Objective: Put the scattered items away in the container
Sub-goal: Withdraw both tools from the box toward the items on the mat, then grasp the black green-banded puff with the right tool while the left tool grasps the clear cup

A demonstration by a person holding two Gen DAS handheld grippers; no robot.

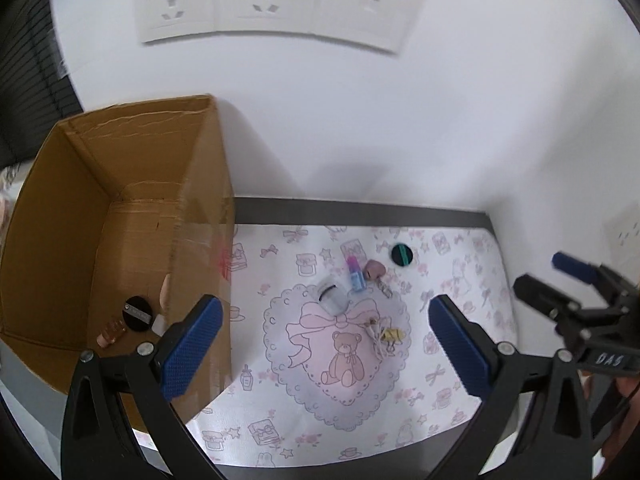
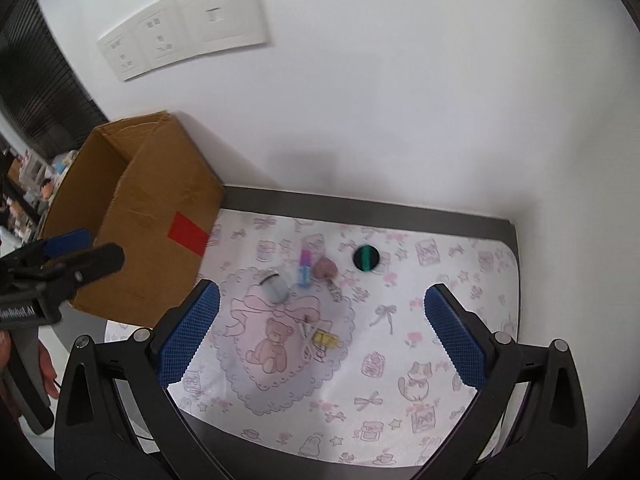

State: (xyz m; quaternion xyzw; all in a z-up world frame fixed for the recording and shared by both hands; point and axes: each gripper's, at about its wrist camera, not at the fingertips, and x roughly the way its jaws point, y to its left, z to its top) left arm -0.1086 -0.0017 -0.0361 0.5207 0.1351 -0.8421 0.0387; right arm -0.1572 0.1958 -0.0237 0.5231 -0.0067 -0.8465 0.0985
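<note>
An open cardboard box (image 1: 132,184) (image 2: 160,208) stands at the mat's left; inside lie a black round disc (image 1: 138,313), a small brown bottle (image 1: 112,332) and a pale item. On the patterned mat (image 1: 460,276) (image 2: 440,292) lie a clear small jar (image 1: 333,299) (image 2: 275,287), a blue-pink tube (image 1: 355,273) (image 2: 305,267), a pink keychain charm (image 1: 374,269) (image 2: 325,268), a black-green disc (image 1: 402,254) (image 2: 365,258) and a yellow clip (image 1: 393,335) (image 2: 326,339). My left gripper (image 1: 324,348) (image 2: 86,250) is open and empty, its left finger over the box's right wall. My right gripper (image 2: 322,336) (image 1: 560,276) is open and empty above the mat.
A white wall with socket plates (image 1: 276,0) (image 2: 180,40) rises just behind the table. The dark table edge (image 1: 360,210) (image 2: 360,208) borders the mat at the back. A hand (image 2: 44,364) grips the left tool's handle. Shelves with clutter show at far left (image 2: 28,184).
</note>
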